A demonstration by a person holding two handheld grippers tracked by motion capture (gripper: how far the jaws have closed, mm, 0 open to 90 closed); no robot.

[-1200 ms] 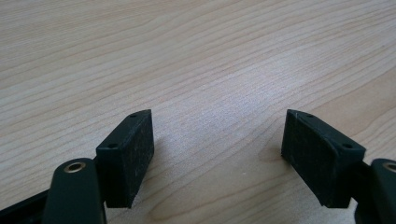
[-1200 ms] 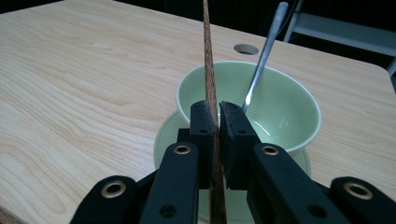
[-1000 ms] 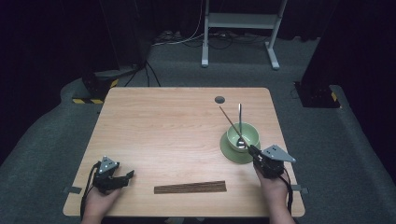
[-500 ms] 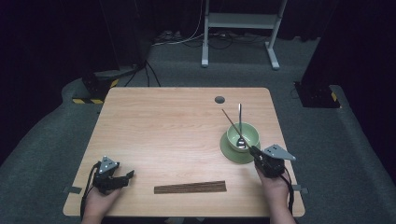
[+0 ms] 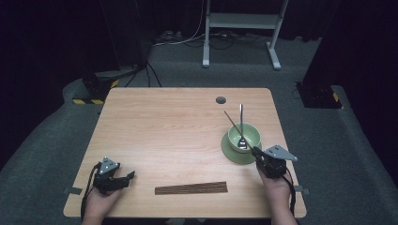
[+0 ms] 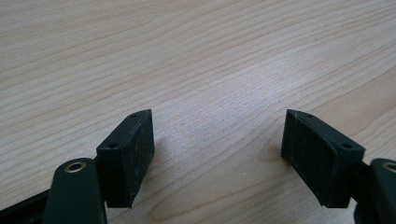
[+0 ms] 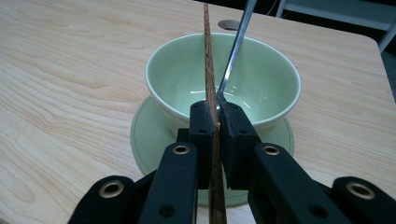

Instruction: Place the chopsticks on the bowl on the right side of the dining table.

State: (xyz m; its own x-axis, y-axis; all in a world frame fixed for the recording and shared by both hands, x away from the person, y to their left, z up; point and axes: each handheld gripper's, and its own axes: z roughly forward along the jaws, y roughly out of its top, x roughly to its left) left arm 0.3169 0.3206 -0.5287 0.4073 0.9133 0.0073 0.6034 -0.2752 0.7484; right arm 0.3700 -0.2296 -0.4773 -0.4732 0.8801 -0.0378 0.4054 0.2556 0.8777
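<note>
Jaws of right gripper (image 7: 214, 122) pinch slim wooden chopstick (image 7: 208, 70).

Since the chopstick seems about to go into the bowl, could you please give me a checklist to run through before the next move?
1. Right gripper clamped on the chopstick: ok.
2. Chopstick's far end over the green bowl: ok.
3. Bowl seated on its saucer: ok.
4. Spoon clear of the chopstick's path: not ok, it leans in the bowl right beside it.
5. Left gripper open and free: ok.
6. Remaining chopsticks within reach: cannot tell.
</note>
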